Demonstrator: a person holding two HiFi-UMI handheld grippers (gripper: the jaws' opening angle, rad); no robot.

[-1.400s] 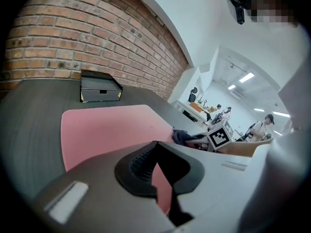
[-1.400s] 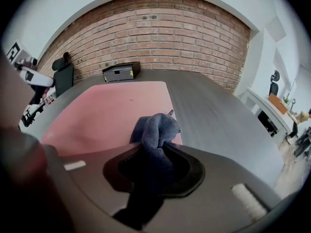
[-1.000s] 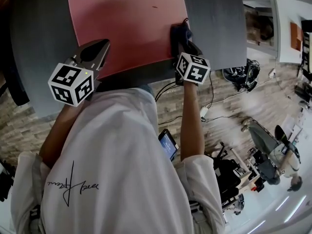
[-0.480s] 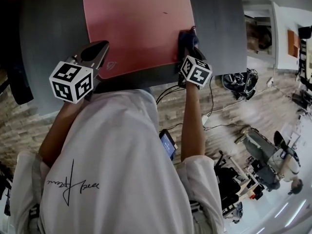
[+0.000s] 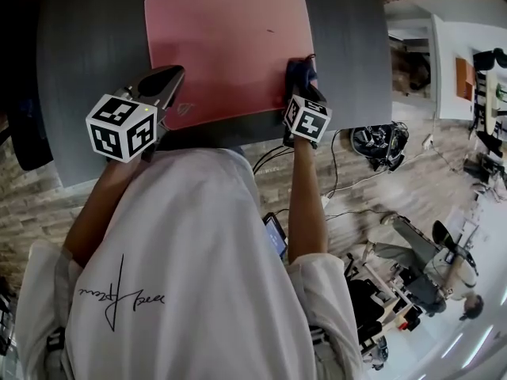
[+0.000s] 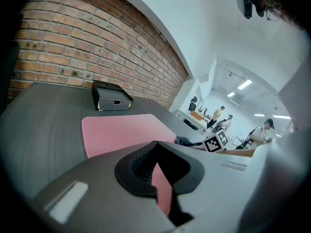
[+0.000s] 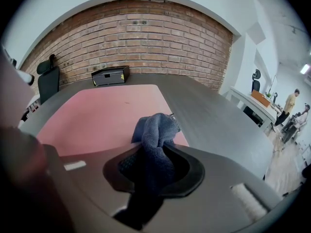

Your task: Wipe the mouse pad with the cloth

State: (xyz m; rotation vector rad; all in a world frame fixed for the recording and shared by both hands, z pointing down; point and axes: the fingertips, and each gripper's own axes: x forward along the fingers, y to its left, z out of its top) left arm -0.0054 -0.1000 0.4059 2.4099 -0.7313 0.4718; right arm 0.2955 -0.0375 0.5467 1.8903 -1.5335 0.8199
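At the near-left corner of the pink pad [image 5: 230, 46], your left claw [image 5: 168, 79] sits closed with nothing between its tips. The pad lies flat on the grey table [image 5: 87, 54]. At its right edge, near the front corner, your right claw [image 5: 301, 85] grips the blue cloth [image 5: 299, 70], which is bunched against the pad. Beyond, a black box [image 7: 111, 75] stands by the brick wall [image 7: 146, 33].

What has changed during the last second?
The right gripper, shut on the cloth, seems to have slid a little toward the person along the right edge of the mouse pad. Nothing was taken or let go. The left gripper stays shut over the pad's near left corner; the pad stays on the table.
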